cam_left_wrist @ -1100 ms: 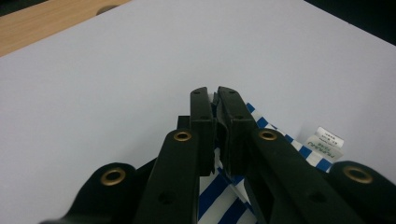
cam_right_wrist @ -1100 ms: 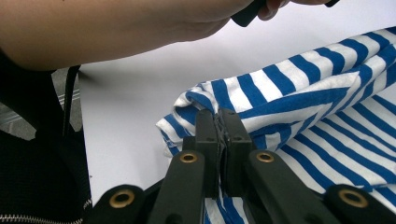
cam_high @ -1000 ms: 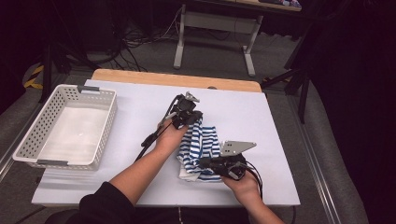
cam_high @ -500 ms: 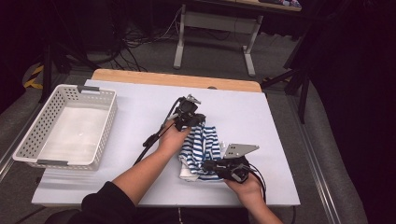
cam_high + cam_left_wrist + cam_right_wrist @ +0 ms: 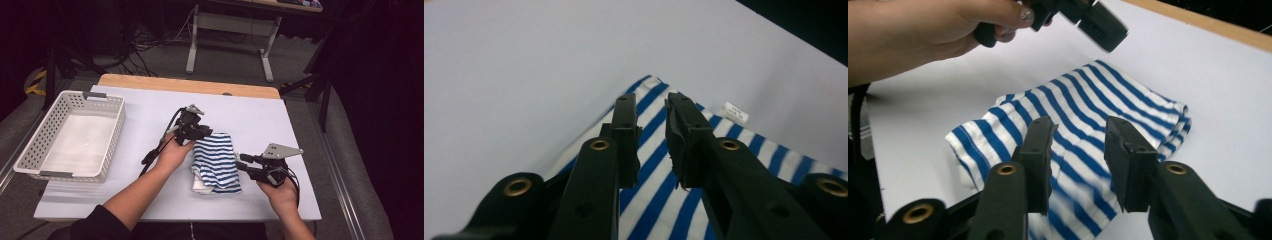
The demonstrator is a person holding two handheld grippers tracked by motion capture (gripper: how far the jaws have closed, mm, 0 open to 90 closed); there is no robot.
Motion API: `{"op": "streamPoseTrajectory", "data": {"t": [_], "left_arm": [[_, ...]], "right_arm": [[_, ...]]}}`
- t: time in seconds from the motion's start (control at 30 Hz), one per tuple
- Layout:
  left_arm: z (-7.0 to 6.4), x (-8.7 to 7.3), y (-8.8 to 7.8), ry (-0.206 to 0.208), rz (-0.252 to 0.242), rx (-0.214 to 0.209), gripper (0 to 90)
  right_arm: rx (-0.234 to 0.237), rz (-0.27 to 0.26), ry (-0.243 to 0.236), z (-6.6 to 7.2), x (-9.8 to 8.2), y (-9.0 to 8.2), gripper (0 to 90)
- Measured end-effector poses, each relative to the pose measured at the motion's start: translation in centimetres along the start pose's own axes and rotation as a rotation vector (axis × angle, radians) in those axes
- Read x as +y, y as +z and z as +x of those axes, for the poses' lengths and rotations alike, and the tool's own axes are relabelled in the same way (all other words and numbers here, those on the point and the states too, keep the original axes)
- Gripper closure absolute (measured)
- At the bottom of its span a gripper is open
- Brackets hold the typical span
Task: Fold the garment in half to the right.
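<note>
High view shows a white basket (image 5: 70,142) by the table's (image 5: 260,117) left edge, bare tabletop between, then the left gripper (image 5: 197,131), jaws narrowly parted and just opening, at the far-left corner of the folded blue-and-white striped cloth (image 5: 216,162) mid-table, and the right gripper (image 5: 246,165), also just opening, empty beside the cloth's right edge.

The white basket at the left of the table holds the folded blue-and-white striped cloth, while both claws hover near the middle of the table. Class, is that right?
Not quite. The white basket is empty; the striped cloth lies folded on the table's white sheet, between the left claw and the right claw, as the high view shows. The rest stands.
</note>
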State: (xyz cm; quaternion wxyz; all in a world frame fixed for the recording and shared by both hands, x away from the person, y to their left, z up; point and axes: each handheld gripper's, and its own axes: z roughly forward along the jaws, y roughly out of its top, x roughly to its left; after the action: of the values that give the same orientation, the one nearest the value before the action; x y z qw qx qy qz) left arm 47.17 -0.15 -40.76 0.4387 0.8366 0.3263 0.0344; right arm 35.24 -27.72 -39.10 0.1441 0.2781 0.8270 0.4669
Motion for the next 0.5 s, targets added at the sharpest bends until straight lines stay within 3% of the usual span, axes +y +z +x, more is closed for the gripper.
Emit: {"op": "streamPoseTrajectory", "data": {"t": [0.17,0.3,0.4,0.5], "left_arm": [[-0.8,-1.2,-0.3,0.01,0.061,-0.054,86.9],[-1.7,-2.5,-0.2,0.041,0.123,-0.091,89.5],[-2.1,-3.4,-0.1,0.059,0.167,-0.098,89.5],[-2.4,-4.1,-0.2,0.058,0.18,-0.093,89.5]], "right_arm": [[0.038,0.044,-0.022,-0.1,0.6,2.1,72.5],[0.077,0.128,-0.026,-0.1,0.0,4.5,73.9],[0.097,0.176,-0.017,-0.1,-0.8,5.3,73.9],[0.11,0.219,-0.01,0.0,-1.5,5.8,73.9]]}}
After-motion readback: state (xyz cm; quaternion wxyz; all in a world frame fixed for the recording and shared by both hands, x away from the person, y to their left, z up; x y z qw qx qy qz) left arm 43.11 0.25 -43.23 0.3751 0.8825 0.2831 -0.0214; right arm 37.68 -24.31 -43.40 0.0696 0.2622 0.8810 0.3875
